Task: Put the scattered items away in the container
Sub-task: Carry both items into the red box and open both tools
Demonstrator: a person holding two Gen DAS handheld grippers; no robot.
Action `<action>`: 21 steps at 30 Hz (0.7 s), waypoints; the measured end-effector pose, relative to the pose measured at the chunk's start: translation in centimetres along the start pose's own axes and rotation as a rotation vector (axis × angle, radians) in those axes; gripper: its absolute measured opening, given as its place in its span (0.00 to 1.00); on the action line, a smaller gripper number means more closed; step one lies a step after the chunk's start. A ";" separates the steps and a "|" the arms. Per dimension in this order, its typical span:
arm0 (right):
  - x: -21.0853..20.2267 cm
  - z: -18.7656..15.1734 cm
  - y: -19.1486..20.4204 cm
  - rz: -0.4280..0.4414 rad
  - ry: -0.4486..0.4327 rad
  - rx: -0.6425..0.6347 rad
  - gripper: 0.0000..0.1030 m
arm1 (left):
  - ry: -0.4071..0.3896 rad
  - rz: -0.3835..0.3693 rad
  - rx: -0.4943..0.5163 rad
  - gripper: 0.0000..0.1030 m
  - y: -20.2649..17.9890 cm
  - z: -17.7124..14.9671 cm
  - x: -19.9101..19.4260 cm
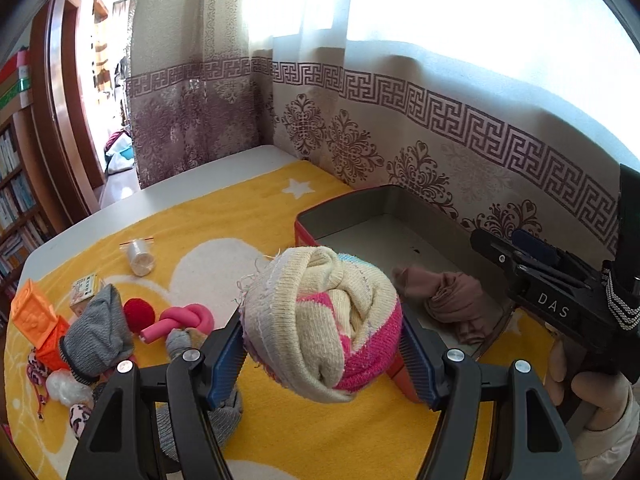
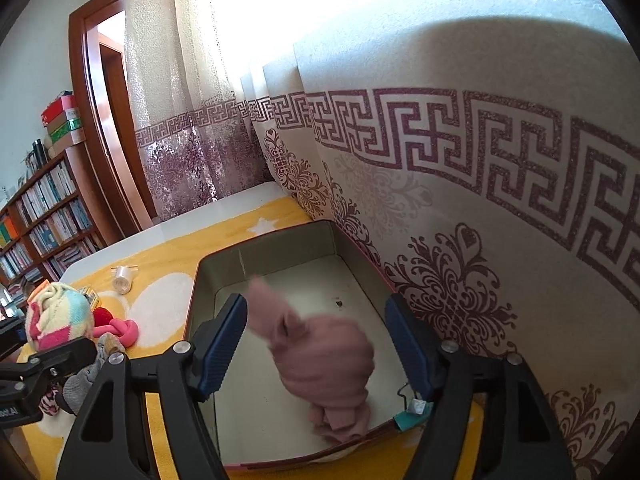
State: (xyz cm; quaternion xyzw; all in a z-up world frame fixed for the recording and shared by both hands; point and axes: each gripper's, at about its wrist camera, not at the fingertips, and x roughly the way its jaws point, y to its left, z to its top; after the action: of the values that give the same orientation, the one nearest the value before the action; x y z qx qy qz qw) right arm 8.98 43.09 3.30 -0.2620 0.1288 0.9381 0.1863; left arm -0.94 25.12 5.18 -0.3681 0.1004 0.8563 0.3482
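Tin container (image 2: 208, 280) on yellow-matted surface (image 1: 280, 200), by curtain. Left tool (image 1: 322, 346) clamps rolled striped sock (image 1: 324, 320). Right tool (image 2: 314, 344) open above mauve sock (image 2: 332, 364), blurred, inside tin.

Ribbed knit sock bundle (image 1: 324, 320), matt grey-metal tin (image 2: 280, 248), fluffy yellow towel mat (image 1: 248, 208), glossy wooden doorframe (image 2: 100, 120).
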 end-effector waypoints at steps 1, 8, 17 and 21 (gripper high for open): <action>-0.3 0.1 -0.1 0.002 -0.008 0.004 0.76 | 0.003 -0.008 0.005 0.69 -0.4 0.2 0.2; -0.9 0.8 -1.4 -0.004 -0.034 0.069 0.76 | 0.035 -0.086 0.022 0.69 -3.1 1.2 2.1; -2.7 1.7 -2.9 0.005 -0.091 0.141 0.77 | 0.117 -0.210 0.008 0.70 -5.9 1.9 5.8; -2.5 1.8 -2.9 0.012 -0.084 0.148 0.77 | 0.137 -0.239 -0.012 0.79 -5.9 1.5 6.2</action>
State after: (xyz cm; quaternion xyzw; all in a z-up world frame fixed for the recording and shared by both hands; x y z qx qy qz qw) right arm 11.44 45.60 5.71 -0.2069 0.1913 0.9374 0.2047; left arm -0.88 33.38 2.38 -0.4371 0.0741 0.7821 0.4379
